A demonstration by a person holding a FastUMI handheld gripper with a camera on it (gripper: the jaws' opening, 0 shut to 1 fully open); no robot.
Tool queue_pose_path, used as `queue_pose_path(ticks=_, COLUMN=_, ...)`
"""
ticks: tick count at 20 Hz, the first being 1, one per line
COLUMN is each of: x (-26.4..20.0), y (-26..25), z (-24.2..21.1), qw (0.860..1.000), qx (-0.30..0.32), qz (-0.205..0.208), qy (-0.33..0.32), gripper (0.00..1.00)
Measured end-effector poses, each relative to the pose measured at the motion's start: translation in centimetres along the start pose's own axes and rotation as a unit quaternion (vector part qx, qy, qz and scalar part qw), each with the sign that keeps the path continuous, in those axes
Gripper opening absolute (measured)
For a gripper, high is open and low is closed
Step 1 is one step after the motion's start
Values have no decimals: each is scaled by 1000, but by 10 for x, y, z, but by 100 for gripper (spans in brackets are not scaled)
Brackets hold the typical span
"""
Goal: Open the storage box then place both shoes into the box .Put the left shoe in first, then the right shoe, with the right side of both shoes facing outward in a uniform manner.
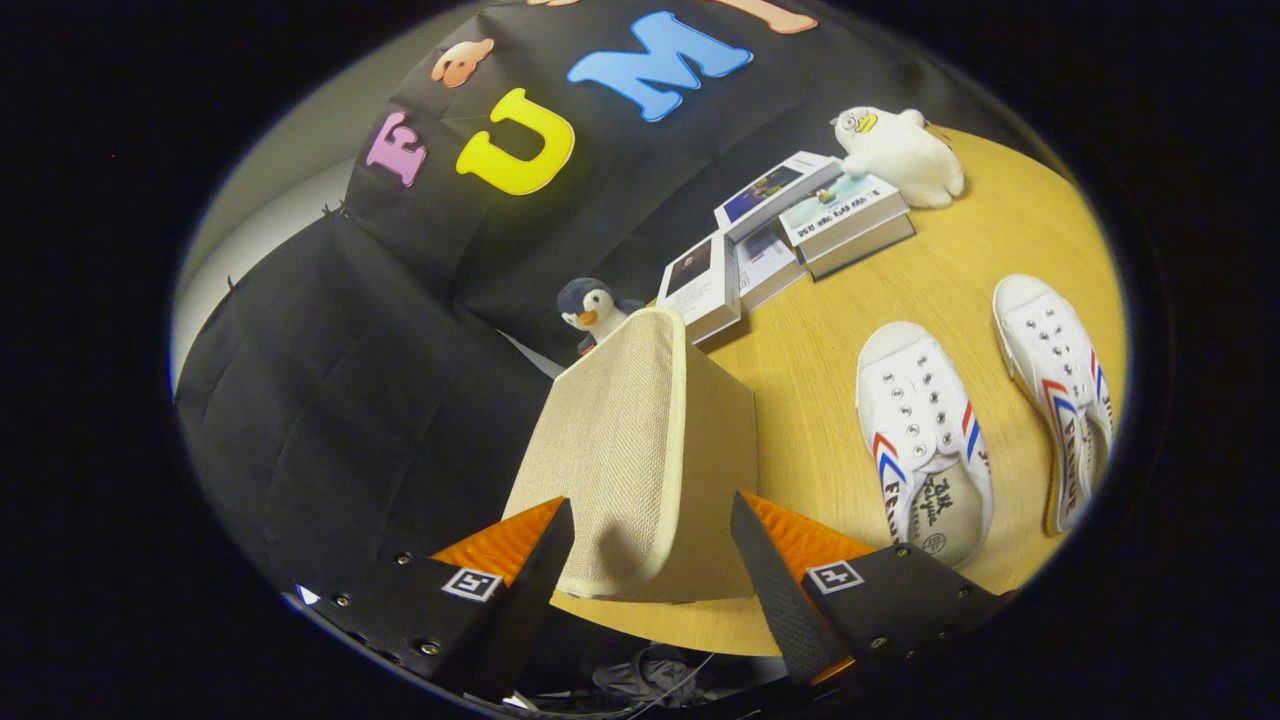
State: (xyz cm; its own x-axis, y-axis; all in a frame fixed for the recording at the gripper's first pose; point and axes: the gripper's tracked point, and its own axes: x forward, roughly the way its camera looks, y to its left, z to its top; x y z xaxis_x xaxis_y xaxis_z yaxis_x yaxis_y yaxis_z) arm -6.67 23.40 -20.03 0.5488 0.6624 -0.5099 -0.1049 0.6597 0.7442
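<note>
Spread fingers [650, 560] straddle the storage box [640, 450], untouching; both shoes [925, 440] lie parallel, toes pointing away.

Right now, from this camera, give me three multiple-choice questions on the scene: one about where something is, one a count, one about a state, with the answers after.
1. Where is the beige fabric storage box?
A. Between and just ahead of the fingers of the claw
B. Beyond the books
C. On top of the shoes

2. How many white shoes lie on the wooden table?
A. One
B. Two
C. Three

3. What state is the claw in?
A. Shut on a shoe
B. Shut on the lid
C. Open, fingers apart on either side of the box's near end

Answers:
1 A: the box stands on the table edge between the two fingers.
2 B: one shoe lies nearer the box, the other shoe past it.
3 C: a gap shows between each finger and the box.
</note>
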Motion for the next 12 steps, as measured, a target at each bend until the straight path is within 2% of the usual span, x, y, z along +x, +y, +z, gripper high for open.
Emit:
queue_pose_path(ticks=4, x=10, y=6, z=-10, qw=998, qx=57, qz=24, qy=30, gripper=91)
queue_pose_path(ticks=5, x=11, y=5, z=-12, qw=997, qx=68, qz=27, qy=35, gripper=84)
queue_pose_path(ticks=6, x=12, y=7, z=-13, qw=995, qx=81, qz=30, qy=42, gripper=71)
queue_pose_path(ticks=7, x=14, y=8, z=-15, qw=994, qx=90, qz=31, qy=45, gripper=63)
queue_pose_path(ticks=8, x=14, y=8, z=-14, qw=993, qx=99, qz=35, qy=49, gripper=49)
queue_pose_path(ticks=11, x=20, y=12, z=-17, qw=992, qx=105, qz=49, qy=53, gripper=47)
queue_pose_path(ticks=12, x=6, y=14, z=-6, qw=991, qx=118, qz=52, qy=45, gripper=18)
